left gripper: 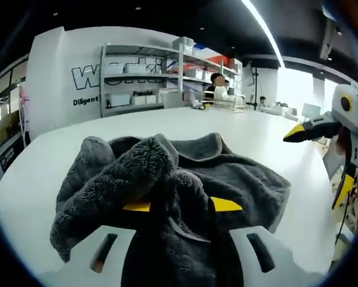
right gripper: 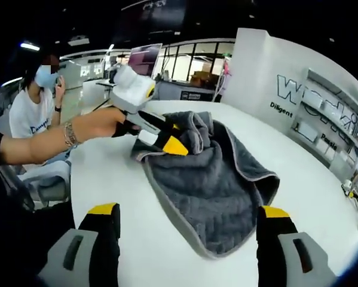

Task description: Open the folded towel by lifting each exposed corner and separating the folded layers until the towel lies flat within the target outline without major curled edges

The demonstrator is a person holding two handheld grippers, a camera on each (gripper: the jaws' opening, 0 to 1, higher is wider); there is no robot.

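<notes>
In the right gripper view, the right gripper (right gripper: 187, 224) hangs wide open and empty above the white table (right gripper: 322, 197), nearest the grey towel's (right gripper: 208, 179) trimmed near corner. That corner is free, so pinch it there. Farther off, the left gripper (right gripper: 167, 136) is closed on a bunched fold at the towel's far-left edge. Best drawn apart slowly, so the layers peel instead of dragging.
</notes>
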